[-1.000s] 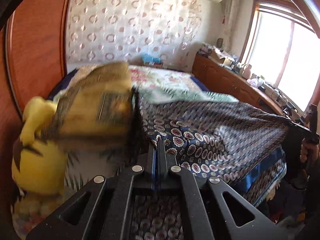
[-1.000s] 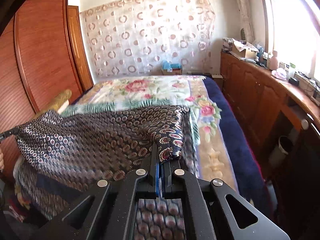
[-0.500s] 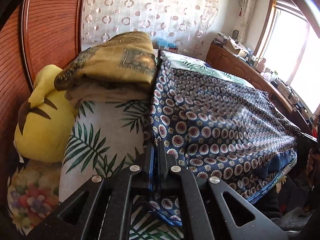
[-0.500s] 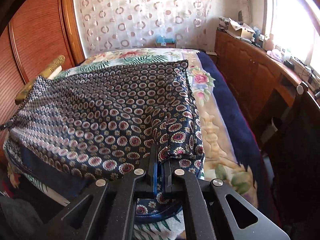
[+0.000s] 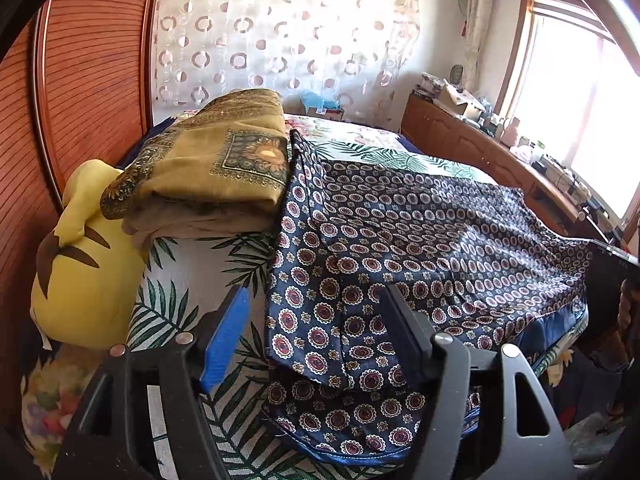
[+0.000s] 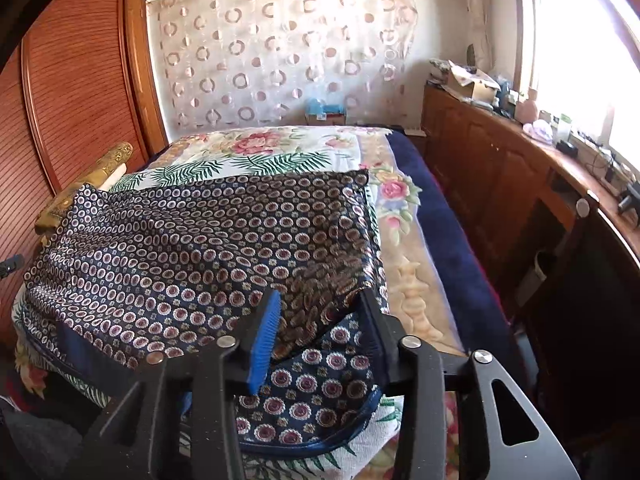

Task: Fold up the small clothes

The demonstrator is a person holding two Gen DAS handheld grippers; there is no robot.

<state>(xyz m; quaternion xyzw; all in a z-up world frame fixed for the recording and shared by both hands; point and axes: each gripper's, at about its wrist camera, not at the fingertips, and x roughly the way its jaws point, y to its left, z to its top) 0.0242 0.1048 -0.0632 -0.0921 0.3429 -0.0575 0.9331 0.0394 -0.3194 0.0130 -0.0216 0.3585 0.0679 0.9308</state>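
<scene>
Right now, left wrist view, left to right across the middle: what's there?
Wardrobe → yellow plush → folded gold cloth → navy patterned garment → wooden counter → window.

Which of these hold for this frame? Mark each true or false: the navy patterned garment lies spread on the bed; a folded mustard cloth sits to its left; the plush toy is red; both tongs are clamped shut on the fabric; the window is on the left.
1. The navy patterned garment lies spread on the bed. True.
2. A folded mustard cloth sits to its left. True.
3. The plush toy is red. False: it is yellow with brown marks.
4. Both tongs are clamped shut on the fabric. False: the left tongs and right tongs are opening, the fabric lying loose between them.
5. The window is on the left. False: it is on the right.
</scene>
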